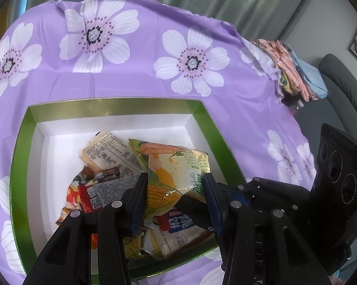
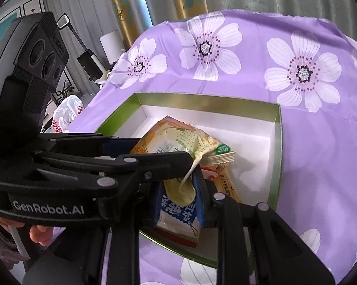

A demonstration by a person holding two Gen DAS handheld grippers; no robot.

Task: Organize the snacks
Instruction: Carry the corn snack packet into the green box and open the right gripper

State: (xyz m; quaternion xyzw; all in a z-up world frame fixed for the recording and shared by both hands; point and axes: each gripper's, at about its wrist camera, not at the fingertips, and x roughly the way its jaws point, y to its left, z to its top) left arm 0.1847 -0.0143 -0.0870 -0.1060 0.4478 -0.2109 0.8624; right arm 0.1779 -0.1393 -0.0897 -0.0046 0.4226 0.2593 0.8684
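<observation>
Already well advanced, the sorting shows most of its result inside the green-rimmed box (image 1: 21, 166), which sits on the purple flowered cloth (image 1: 135, 83) and holds a loose heap of snack packets (image 1: 112, 166) on its white floor. You hold the corn snack bag (image 1: 176, 173) over that heap with both tools at once: your left gripper (image 1: 176, 197) has its jaws closed against the bag's two sides, and your right gripper (image 2: 180, 190) is clamped on a lower corner of the same bag, as the right wrist view shows, with the left tool crossing in front of it there. Beneath the bag lie a blue-and-white packet (image 1: 178, 223), a red-and-grey one (image 1: 95, 194) and a pale packet with its printed label upward (image 1: 114, 156). Whether the bag already touches the pile cannot be told; it appears to hang just above or lightly on it. What remains, by judgement, is to let this bag go into the box. No other snack shows on the cloth in either view, so this may be the last item, though the near edge of the table is hidden. A stack of folded fabric (image 1: 295, 71) lies at the far right corner, apart from the work.
</observation>
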